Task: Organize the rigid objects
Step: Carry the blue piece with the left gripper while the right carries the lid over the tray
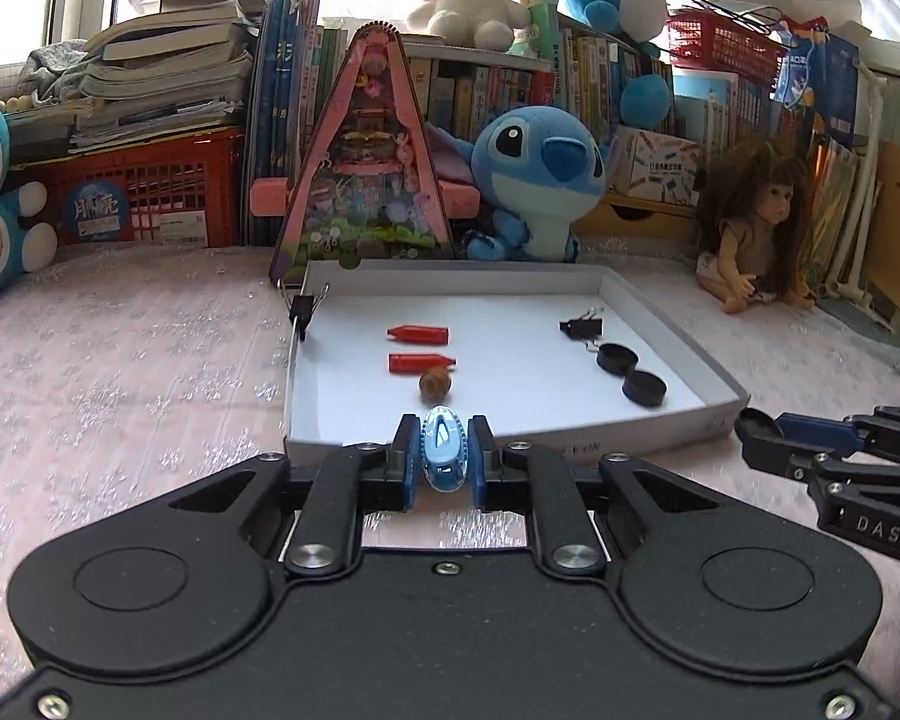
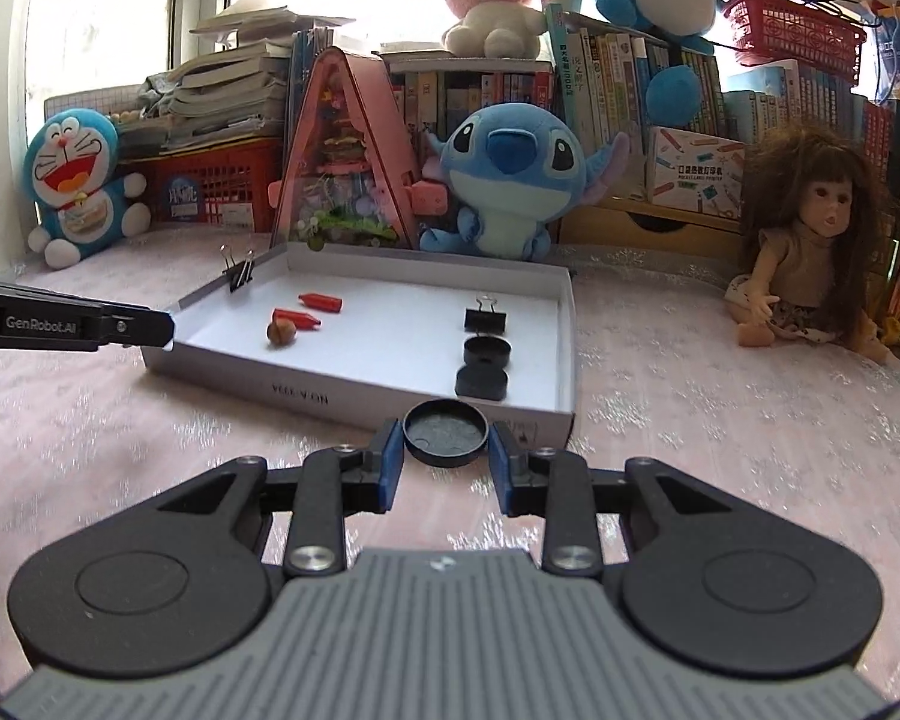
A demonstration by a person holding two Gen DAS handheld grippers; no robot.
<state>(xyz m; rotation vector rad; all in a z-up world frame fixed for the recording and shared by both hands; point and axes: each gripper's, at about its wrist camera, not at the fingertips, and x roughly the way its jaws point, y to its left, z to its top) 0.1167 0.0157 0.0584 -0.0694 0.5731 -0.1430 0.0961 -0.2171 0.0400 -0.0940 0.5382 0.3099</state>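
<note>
A shallow white box lid (image 1: 660,420) (image 2: 354,387) lies on the pink cloth. Inside it are two red caps (image 1: 419,334) (image 2: 321,301), a brown nut (image 1: 434,385) (image 2: 282,333), a black binder clip (image 1: 582,327) (image 2: 485,318) and two black round lids (image 1: 645,387) (image 2: 481,382). Another binder clip (image 1: 303,309) (image 2: 238,273) grips the box's left wall. My left gripper (image 1: 441,456) is shut on a small blue oval toy (image 1: 444,450), just before the box's near edge. My right gripper (image 2: 446,435) is shut on a black round lid (image 2: 446,432) near the box's front right corner.
Plush toys, a pink triangular display case (image 1: 366,180) (image 2: 345,162), red baskets and rows of books line the back. A doll (image 1: 756,228) (image 2: 810,246) sits at the right. The left gripper's tip (image 2: 144,327) reaches in from the left in the right wrist view.
</note>
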